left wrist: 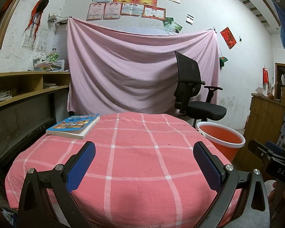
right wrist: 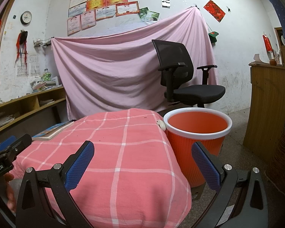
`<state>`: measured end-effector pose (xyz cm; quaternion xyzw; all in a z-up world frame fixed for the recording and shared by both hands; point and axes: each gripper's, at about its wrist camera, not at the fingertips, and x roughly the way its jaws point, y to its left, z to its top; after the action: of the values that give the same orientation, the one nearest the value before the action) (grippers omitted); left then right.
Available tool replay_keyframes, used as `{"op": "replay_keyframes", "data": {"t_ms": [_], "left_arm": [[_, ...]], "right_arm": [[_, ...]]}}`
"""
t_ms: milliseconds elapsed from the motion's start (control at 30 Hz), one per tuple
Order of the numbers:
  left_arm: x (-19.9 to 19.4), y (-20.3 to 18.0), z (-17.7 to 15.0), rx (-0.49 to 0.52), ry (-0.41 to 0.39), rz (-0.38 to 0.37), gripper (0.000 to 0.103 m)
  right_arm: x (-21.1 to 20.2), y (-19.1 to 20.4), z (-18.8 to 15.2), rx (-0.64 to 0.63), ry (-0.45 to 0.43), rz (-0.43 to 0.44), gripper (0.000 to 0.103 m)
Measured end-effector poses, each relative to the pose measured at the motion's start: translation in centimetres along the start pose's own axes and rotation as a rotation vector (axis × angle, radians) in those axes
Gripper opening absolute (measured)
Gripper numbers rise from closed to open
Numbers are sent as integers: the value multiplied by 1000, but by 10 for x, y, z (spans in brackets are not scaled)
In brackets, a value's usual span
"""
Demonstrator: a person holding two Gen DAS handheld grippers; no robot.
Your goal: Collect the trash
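Note:
An orange bin (right wrist: 196,131) with a white rim stands on the floor at the right of a table under a pink checked cloth (right wrist: 112,152); it also shows in the left wrist view (left wrist: 221,141). My left gripper (left wrist: 144,163) is open and empty above the cloth (left wrist: 134,152). My right gripper (right wrist: 142,163) is open and empty, above the cloth's right edge, with the bin just beyond its right finger (right wrist: 205,165). No loose trash shows on the cloth, only tiny dark specks.
A blue book (left wrist: 74,126) lies at the table's far left corner. A black office chair (right wrist: 182,79) stands behind the bin before a hanging pink sheet (left wrist: 138,68). Wooden shelves (left wrist: 24,87) run along the left wall, a wooden cabinet (right wrist: 266,106) on the right.

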<state>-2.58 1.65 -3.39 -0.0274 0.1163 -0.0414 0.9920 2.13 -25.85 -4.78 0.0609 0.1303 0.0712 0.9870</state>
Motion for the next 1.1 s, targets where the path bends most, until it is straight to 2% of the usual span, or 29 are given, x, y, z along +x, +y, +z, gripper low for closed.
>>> {"op": "replay_keyframes", "data": {"t_ms": [867, 1100], "left_arm": [[0, -1, 0, 3, -5, -1, 101], [-4, -7, -1, 44, -22, 8, 101]], "right_arm": [[0, 0, 0, -1, 0, 0, 103], [0, 0, 0, -1, 3, 4, 103]]}}
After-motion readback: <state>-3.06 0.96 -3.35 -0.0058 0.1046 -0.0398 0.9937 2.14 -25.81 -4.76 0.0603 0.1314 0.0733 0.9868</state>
